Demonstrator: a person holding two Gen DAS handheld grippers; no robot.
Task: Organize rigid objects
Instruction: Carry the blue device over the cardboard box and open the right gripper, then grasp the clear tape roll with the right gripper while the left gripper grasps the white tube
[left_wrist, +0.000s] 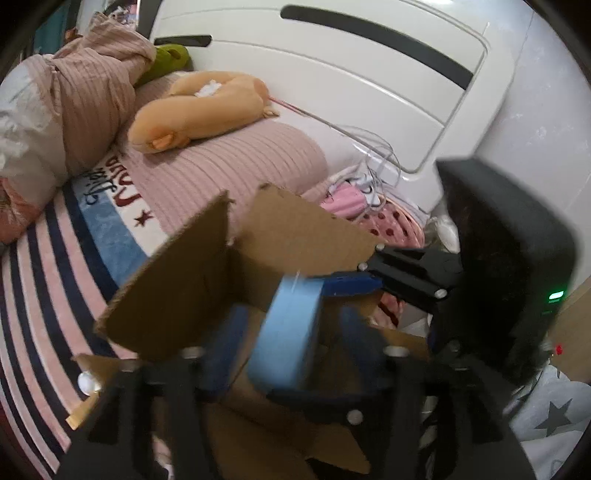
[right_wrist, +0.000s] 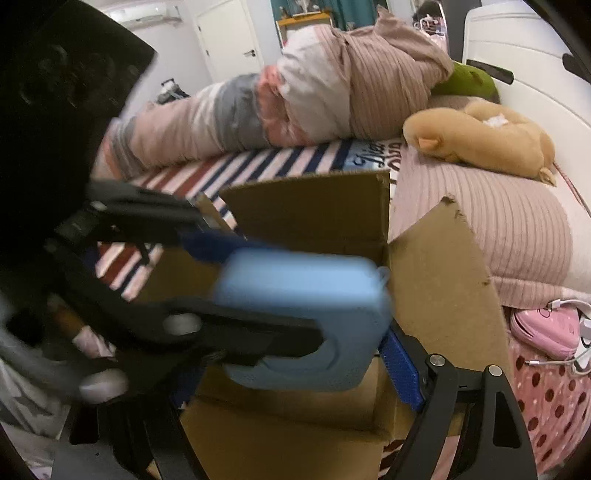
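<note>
striped bedsheet (left_wrist: 44, 266) in pink, white, navy, with blue panel and red star. ribbed pink pillow (left_wrist: 229, 162) lying on sheet near white headboard (left_wrist: 332, 74). tan plush toy (left_wrist: 199, 107) resting on pillow top. green plush (left_wrist: 168, 59) behind it, against headboard. bundled ribbed quilt (right_wrist: 354, 85) heaped across bed, beside tan plush. white cables (left_wrist: 376, 162) trailing over pink polka-dot fabric (right_wrist: 554, 398). pink pouch (right_wrist: 546, 328) lying on dotted fabric, cables beside it. white door (right_wrist: 229, 40) in background.

Open cardboard box (right_wrist: 317, 218) on the bed (right_wrist: 280, 162), plush toy (right_wrist: 480, 136) on the pillow (right_wrist: 509, 229) behind it
</note>
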